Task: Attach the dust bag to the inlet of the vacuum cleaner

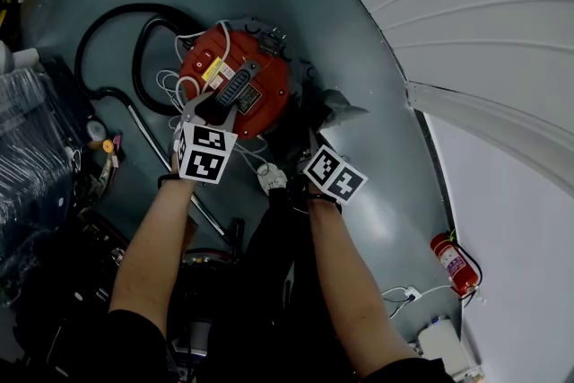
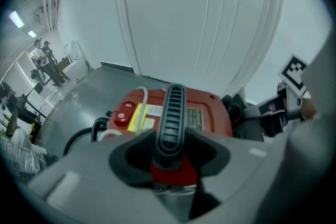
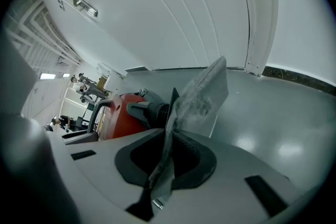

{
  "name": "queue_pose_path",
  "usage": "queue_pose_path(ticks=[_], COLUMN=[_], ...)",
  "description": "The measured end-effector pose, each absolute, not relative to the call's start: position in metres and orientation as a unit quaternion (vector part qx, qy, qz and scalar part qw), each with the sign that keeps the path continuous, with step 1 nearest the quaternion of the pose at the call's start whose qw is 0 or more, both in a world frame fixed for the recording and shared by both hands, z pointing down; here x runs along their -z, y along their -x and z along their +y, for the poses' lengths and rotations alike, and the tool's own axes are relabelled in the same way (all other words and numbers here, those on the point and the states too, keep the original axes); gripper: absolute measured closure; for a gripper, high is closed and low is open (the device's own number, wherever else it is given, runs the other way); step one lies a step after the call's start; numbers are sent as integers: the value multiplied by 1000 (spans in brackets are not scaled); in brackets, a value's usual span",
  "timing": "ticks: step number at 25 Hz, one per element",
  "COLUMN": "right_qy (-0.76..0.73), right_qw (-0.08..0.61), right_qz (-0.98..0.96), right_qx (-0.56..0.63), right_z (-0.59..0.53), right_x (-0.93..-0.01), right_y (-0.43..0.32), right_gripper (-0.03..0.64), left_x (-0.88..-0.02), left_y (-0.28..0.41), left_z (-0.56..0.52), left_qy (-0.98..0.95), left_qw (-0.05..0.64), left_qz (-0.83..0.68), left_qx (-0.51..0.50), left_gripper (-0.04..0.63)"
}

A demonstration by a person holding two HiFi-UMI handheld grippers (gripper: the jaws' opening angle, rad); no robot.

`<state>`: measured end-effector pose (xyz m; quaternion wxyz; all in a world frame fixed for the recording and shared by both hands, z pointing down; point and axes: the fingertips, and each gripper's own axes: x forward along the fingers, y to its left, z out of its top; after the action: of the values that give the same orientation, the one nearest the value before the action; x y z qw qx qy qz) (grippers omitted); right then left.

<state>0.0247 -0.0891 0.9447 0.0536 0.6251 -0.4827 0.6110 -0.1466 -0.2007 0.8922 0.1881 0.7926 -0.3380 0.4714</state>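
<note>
The red vacuum cleaner (image 1: 235, 83) lies on the grey floor, with a black carry handle (image 2: 172, 113) along its top. My left gripper (image 1: 213, 109) is shut on that handle (image 1: 235, 90), which shows between its jaws in the left gripper view (image 2: 169, 162). The grey dust bag (image 3: 202, 94) stands upright, pinched edge-on in my right gripper (image 3: 164, 168). In the head view the bag (image 1: 343, 109) hangs to the right of the vacuum, in front of the right gripper (image 1: 314, 139). The vacuum's black inlet (image 3: 151, 110) lies just left of the bag; I cannot tell if they touch.
A black hose (image 1: 106, 39) loops on the floor left of the vacuum, with a metal tube (image 1: 166, 159) and white cable (image 1: 170, 85) beside it. Dark clutter fills the left edge. A white panelled wall (image 1: 466, 31) curves along the right. A red fire extinguisher (image 1: 454, 263) stands low right.
</note>
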Motion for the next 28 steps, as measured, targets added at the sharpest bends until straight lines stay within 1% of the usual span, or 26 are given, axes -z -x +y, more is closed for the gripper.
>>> queue_pose_path(ticks=[3, 6, 10, 16, 21, 25, 28], right_qy=[-620, -607, -600, -593, -587, -591, -603], right_qw=[62, 51, 109, 125, 121, 99, 100], right_qz=[-479, -477, -509, -507, -515, -503, -503], right_qx=[-618, -634, -608, -613, -613, -623, -611], right_z=[-94, -98, -99, -117, -124, -122, -122], right_x=[-946, -952, -950, -942, -947, -949, -945], right_y=[-21, -20, -14, -2, 1, 0, -1], right_gripper=[594, 592, 592, 578, 572, 556, 542], left_x=[-893, -893, -894, -894, -893, -893, -893], left_y=[147, 148, 148, 148, 148, 148, 148], left_z=[-200, -200, -200, -199, -200, -201, -200], left_qy=[-790, -789, -786, -783, -783, -789, -795], left_qw=[187, 185, 184, 181, 186, 204, 192], left_qz=[-342, -345, -348, -354, -352, -345, -346], left_qx=[-472, -473, -477, -479, -477, -465, -459], left_gripper=[430, 430, 430, 433, 430, 420, 417])
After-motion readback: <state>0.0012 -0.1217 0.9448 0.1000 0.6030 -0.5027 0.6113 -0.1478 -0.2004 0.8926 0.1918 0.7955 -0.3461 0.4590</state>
